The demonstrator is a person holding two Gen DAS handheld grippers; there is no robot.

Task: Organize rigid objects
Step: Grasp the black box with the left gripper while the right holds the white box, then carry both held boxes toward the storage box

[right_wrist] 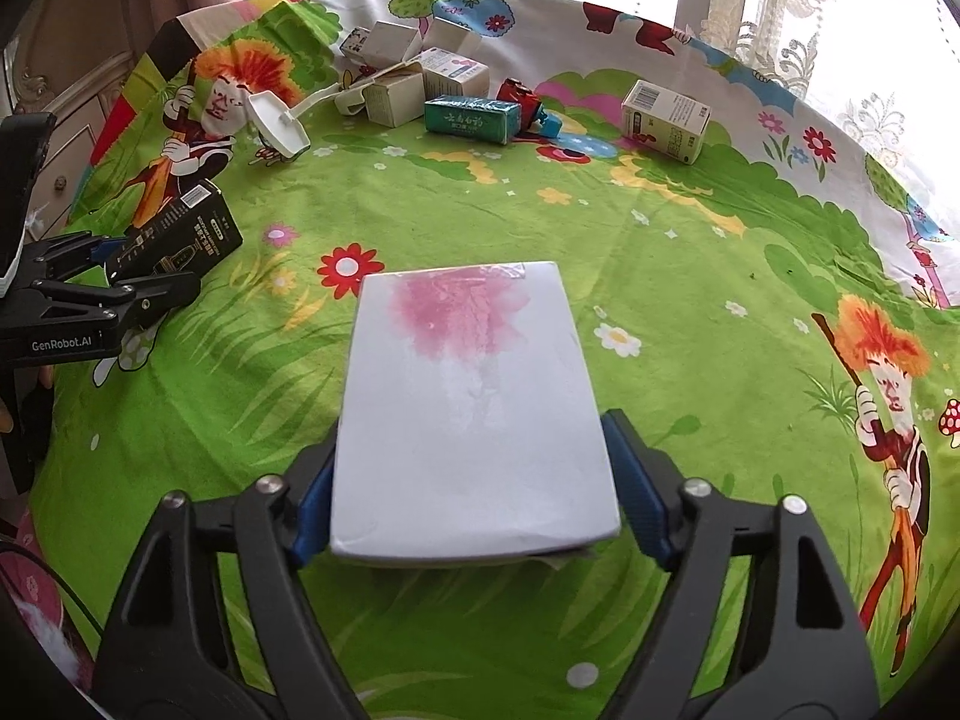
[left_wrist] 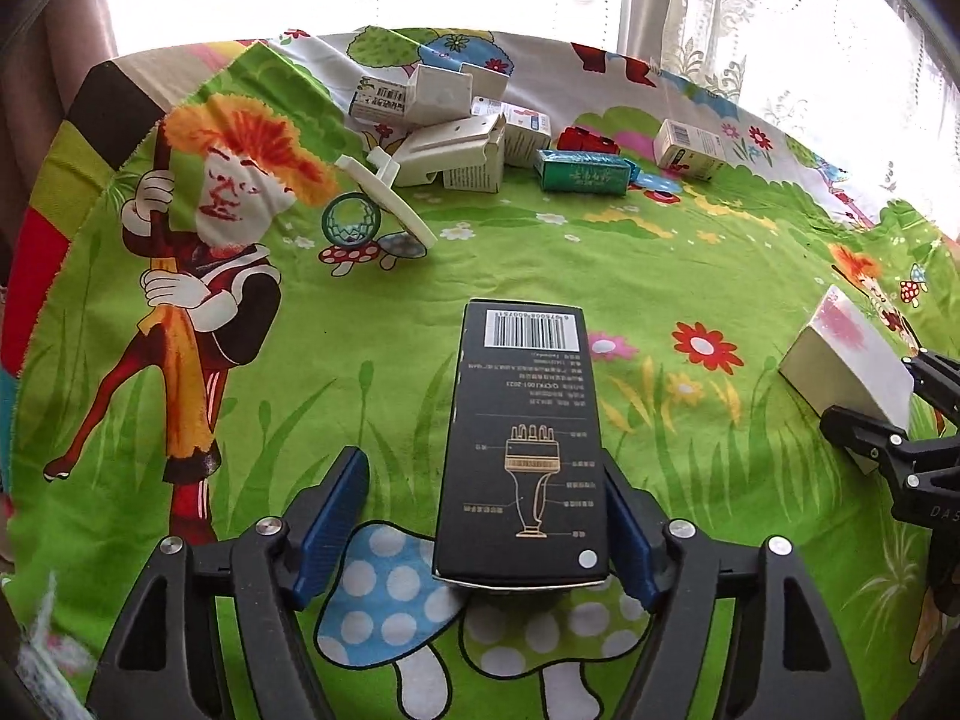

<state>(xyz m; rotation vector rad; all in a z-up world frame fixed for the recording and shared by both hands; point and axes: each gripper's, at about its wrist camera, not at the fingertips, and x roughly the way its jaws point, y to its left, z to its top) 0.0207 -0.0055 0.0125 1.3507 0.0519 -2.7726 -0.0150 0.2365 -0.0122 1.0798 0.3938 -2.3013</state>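
A black box with a barcode [left_wrist: 522,450] lies between the fingers of my left gripper [left_wrist: 489,516]. The right pad touches its side; a gap stands between the left pad [left_wrist: 333,516] and the box, so the gripper is open. The box also shows in the right wrist view [right_wrist: 174,234]. My right gripper [right_wrist: 474,480] is shut on a white box with a pink stain [right_wrist: 474,402], both pads against its sides. That box shows at the right edge of the left wrist view [left_wrist: 846,360].
At the far side of the cartoon tablecloth [right_wrist: 540,228] lie several white cartons [right_wrist: 414,75], a green box [right_wrist: 471,117], a red toy [right_wrist: 519,96], a lone carton [right_wrist: 666,120], a white handled lid [right_wrist: 279,123] and a teal faceted ball [left_wrist: 352,222].
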